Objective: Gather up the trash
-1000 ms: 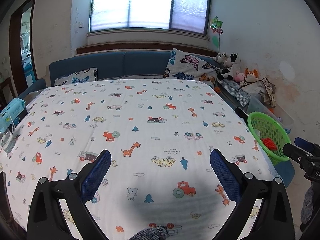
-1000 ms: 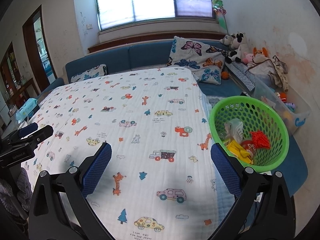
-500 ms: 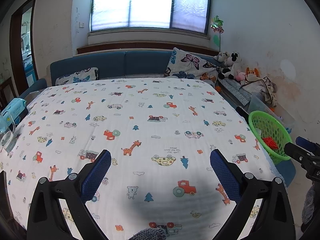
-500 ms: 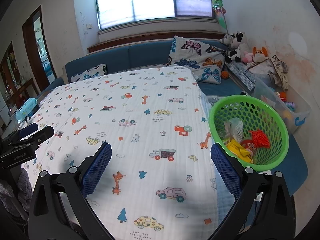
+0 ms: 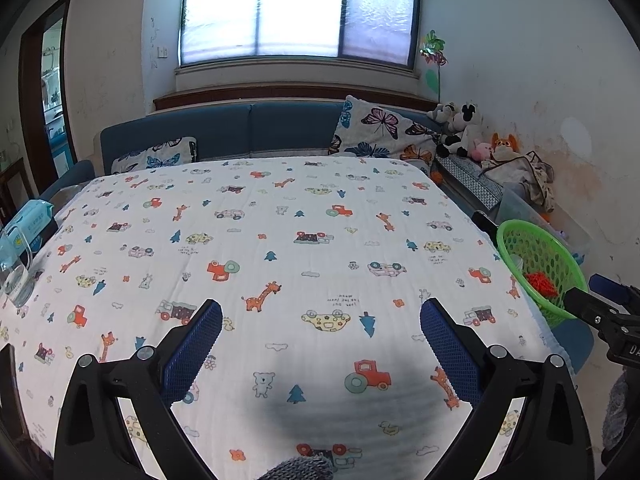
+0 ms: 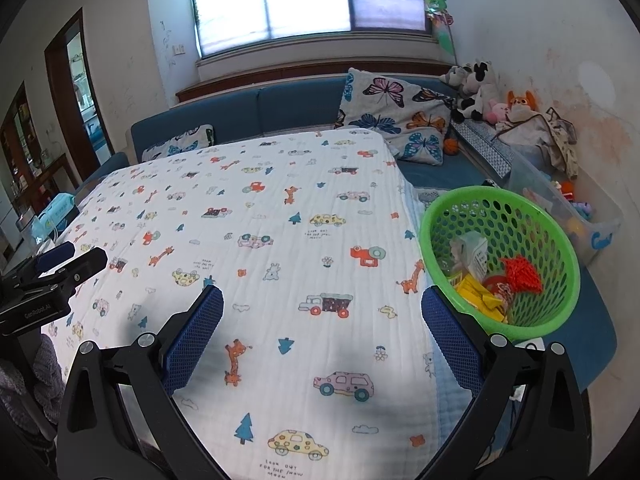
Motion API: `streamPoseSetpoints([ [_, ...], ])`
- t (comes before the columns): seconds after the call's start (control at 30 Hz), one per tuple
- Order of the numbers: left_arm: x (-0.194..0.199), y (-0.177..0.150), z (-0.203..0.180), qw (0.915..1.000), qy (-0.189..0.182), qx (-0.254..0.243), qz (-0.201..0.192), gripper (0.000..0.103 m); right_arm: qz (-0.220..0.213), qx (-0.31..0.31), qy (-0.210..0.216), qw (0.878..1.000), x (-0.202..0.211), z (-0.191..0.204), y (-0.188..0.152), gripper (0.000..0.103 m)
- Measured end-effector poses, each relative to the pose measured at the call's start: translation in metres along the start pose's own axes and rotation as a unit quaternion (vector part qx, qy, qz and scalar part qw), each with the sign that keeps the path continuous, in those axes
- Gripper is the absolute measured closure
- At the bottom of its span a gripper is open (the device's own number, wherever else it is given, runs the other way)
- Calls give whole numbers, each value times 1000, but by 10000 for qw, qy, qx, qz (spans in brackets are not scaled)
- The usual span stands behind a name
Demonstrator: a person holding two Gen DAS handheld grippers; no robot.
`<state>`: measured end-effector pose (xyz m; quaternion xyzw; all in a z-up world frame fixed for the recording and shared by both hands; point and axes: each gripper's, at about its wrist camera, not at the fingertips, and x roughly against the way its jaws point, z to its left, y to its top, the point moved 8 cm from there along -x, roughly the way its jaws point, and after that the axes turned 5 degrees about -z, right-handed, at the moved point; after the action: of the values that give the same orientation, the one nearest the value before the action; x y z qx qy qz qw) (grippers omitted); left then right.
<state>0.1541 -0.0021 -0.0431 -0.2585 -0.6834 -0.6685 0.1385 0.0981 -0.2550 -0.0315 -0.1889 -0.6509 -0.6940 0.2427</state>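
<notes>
A green mesh basket point(image 6: 560, 248) stands off the table's right edge and also shows in the left wrist view point(image 5: 520, 236). In it lie a red net point(image 6: 522, 274), yellow wrappers point(image 6: 478, 296) and a clear white packet point(image 6: 474, 252). My left gripper point(image 5: 320, 334) is open and empty above the near part of the table with the white cartoon-print cloth point(image 5: 280, 248). My right gripper point(image 6: 322, 320) is open and empty above the cloth's point(image 6: 280, 240) near right part, its right finger just left of the basket.
A glass jug point(image 5: 16, 272) and a blue tissue pack point(image 5: 34, 220) sit at the table's left edge. A blue sofa point(image 5: 248, 132) with butterfly pillows point(image 6: 396, 116) lies behind. Stuffed toys point(image 6: 480, 88) and a clear bin point(image 6: 576, 216) stand along the right wall.
Both grippers have stayed open and empty. The left wrist view has drifted slightly, so the basket sits a little farther off; the right view has barely shifted.
</notes>
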Motion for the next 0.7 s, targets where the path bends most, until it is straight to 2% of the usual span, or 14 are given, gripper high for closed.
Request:
streamPoseSetpoints([
  [0.7, 0, 0, -2, 10000, -2, -4, 18, 7, 41, -8, 3, 10000, -2, -3, 0, 4],
])
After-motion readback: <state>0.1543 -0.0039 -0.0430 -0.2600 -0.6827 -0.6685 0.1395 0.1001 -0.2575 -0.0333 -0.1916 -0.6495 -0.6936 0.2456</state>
